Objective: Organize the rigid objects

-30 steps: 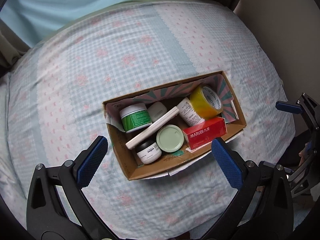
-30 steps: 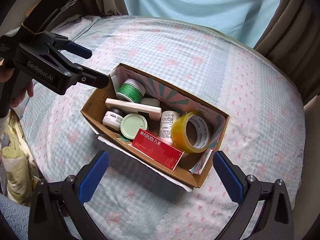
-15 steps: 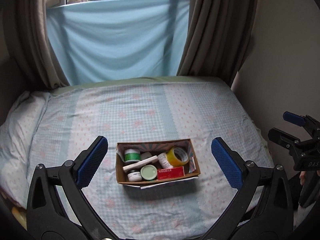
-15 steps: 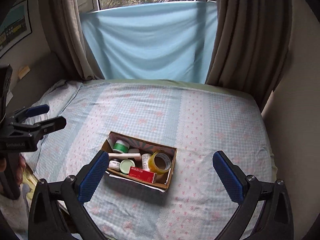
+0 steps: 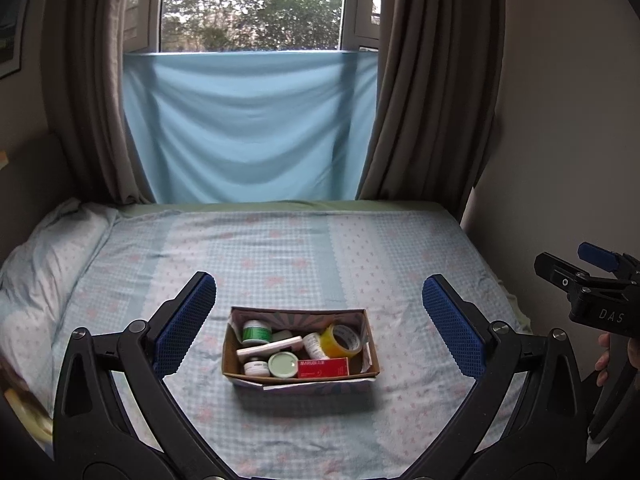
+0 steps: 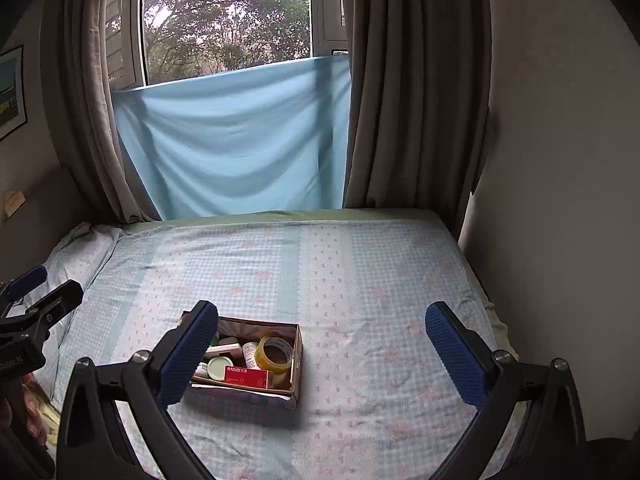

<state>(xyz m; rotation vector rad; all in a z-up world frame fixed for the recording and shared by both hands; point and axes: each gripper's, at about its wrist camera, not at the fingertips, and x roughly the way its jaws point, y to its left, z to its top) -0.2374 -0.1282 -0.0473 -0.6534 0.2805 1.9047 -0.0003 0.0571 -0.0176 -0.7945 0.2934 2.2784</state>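
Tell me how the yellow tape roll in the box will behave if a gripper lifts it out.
The yellow tape roll is a hollow ring, so it is probably light and stiff enough to pinch across its wall. It leans tilted against the cardboard box wall and a white bottle, so it may tip when nudged. Set on edge on the bed, it would likely roll.

A brown cardboard box (image 5: 240, 374) is sitting on matt checked cloth bedsheet (image 5: 280, 256); the yellow tape roll (image 5: 342, 340) is looking glossy, probably plastic.
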